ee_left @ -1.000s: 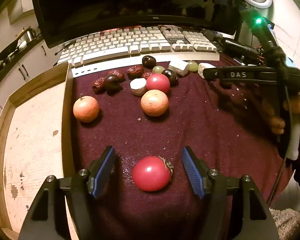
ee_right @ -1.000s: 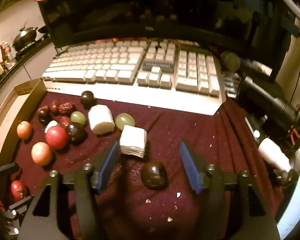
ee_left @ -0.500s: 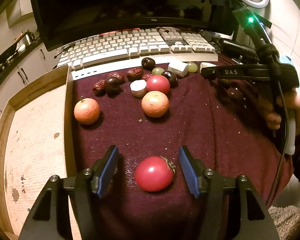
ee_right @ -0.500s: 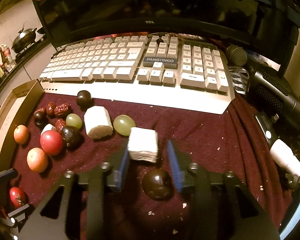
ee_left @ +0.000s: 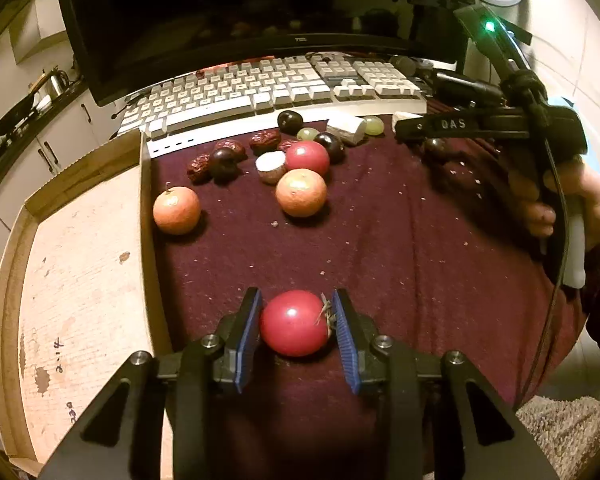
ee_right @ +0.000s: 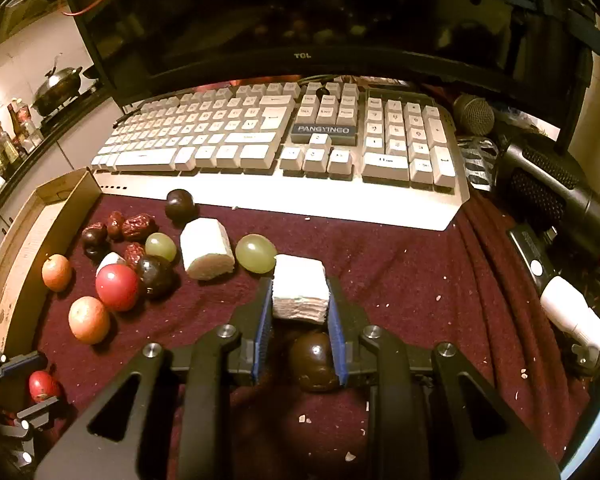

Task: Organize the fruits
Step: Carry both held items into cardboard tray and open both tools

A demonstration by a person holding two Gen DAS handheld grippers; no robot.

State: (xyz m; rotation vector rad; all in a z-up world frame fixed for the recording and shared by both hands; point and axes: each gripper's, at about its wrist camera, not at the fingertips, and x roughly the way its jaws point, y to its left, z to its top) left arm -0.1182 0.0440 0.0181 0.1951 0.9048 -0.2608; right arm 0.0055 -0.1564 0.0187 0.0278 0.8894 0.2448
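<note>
Left tongs (ee_left: 296, 322): blue pads have just been closing and now sit against both flanks of a round red tomato with a dry stem (ee_left: 294, 322), which rests on the dark maroon cloth (ee_left: 380, 240) covering the tabletop. Just to the left of these tongs lies a shallow pale wooden tray (ee_left: 80, 280).

Ahead of the left tongs: two orange round fruits (ee_left: 301, 193), a second red tomato (ee_left: 307, 157) just beyond the nearer one, dark plums, wrinkled red dates (ee_left: 265, 141) and a green grape, all bunched near the white keyboard (ee_left: 268, 88).

Right tongs (ee_right: 299, 312): pads nearly together, gripping a white cube-shaped chunk (ee_right: 299, 292) by its two sides. A dark brown round fruit (ee_right: 314, 360) lies on the cloth between the fingers, behind the cube, pressed close to the right pad. Just ahead-left of the cube sits a pale green grape (ee_right: 255, 253), touching or nearly so, then a white cylindrical chunk (ee_right: 206, 249). Far left of the right tongs, the left tongs appear with the tomato between them.
</note>
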